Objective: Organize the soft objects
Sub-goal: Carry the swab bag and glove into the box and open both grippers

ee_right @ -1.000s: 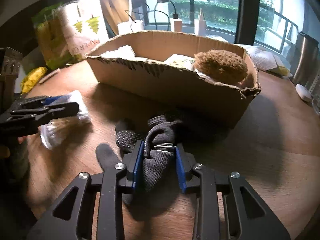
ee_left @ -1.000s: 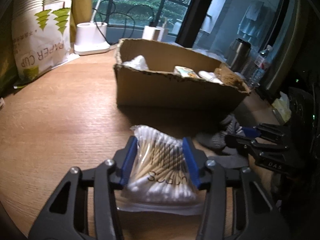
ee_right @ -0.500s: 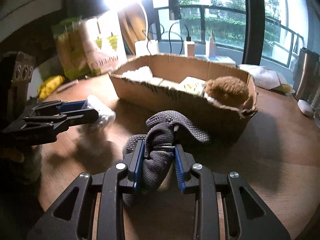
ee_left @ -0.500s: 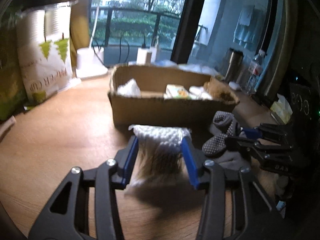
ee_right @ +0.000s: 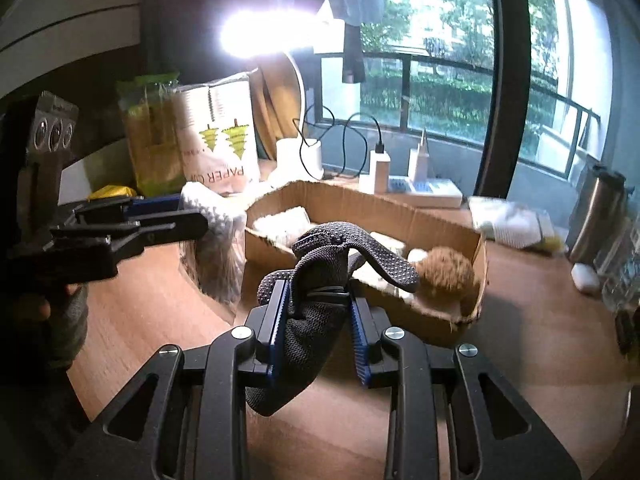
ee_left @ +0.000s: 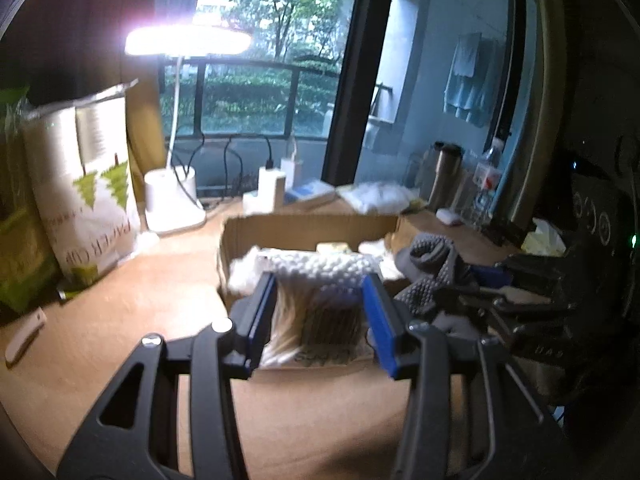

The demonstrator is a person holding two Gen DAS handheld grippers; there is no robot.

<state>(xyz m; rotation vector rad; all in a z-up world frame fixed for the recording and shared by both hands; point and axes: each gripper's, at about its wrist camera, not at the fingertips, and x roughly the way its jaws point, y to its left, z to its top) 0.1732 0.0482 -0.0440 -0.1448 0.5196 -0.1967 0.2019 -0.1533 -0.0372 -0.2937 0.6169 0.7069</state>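
Hand-held grippers (ee_left: 322,312) (ee_right: 316,320) clamping swabs (ee_left: 316,296), gloves (ee_right: 320,280)

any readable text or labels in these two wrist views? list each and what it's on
"PAPER CUP": on the white bag with green trees, clearest in the right wrist view.
Dark print on the cotton swab pack in the left gripper: too blurred to read.
Embossed letters on the right gripper, seen from the left wrist: not legible.
Bottle label: too small to read.
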